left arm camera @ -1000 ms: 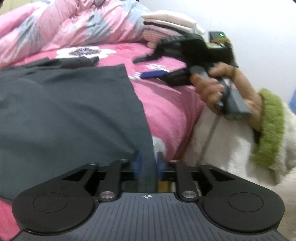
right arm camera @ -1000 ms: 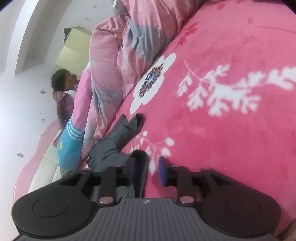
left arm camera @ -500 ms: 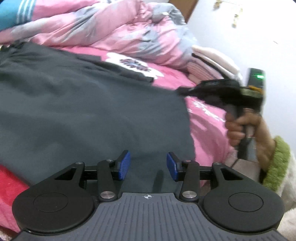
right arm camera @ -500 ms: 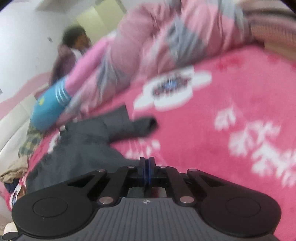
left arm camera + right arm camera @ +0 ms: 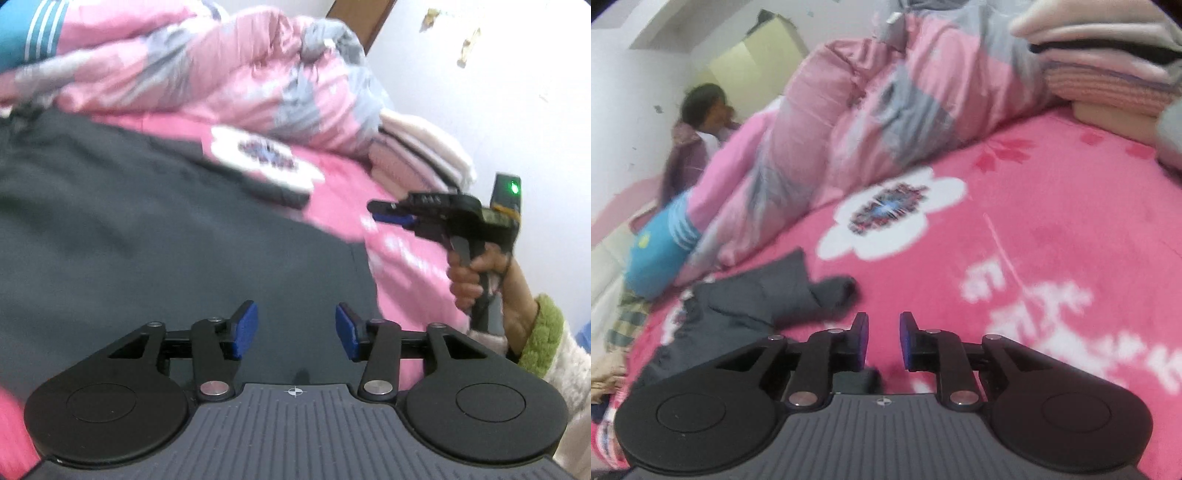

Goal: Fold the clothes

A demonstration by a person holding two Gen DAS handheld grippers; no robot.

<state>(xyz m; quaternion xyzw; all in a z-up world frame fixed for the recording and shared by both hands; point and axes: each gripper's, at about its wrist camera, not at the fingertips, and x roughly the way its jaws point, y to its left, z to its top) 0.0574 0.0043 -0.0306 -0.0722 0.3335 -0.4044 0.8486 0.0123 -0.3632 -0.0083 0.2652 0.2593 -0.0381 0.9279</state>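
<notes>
A dark grey garment [image 5: 155,236] lies spread flat on the pink flowered bedspread [image 5: 399,258]. My left gripper [image 5: 295,330] hovers above its near right part, jaws opening, nothing between the blue pads. In the right wrist view the garment's sleeve end [image 5: 827,291] lies crumpled just ahead and left. My right gripper [image 5: 884,341] is above the bedspread [image 5: 1052,229], jaws opening with nothing between them. The left wrist view also shows the right gripper [image 5: 391,216] held in a hand [image 5: 476,273] off the garment's right edge.
A pink and grey quilt [image 5: 207,70] is bunched along the back of the bed. A stack of folded clothes [image 5: 1108,66] sits at the far right by the white wall [image 5: 498,92]. A person [image 5: 694,147] stands beyond the bed at left.
My left gripper let go of the garment's edge, opened and rose over the cloth. My right gripper shut, then began opening again, and its view rolled level over the bedspread.
</notes>
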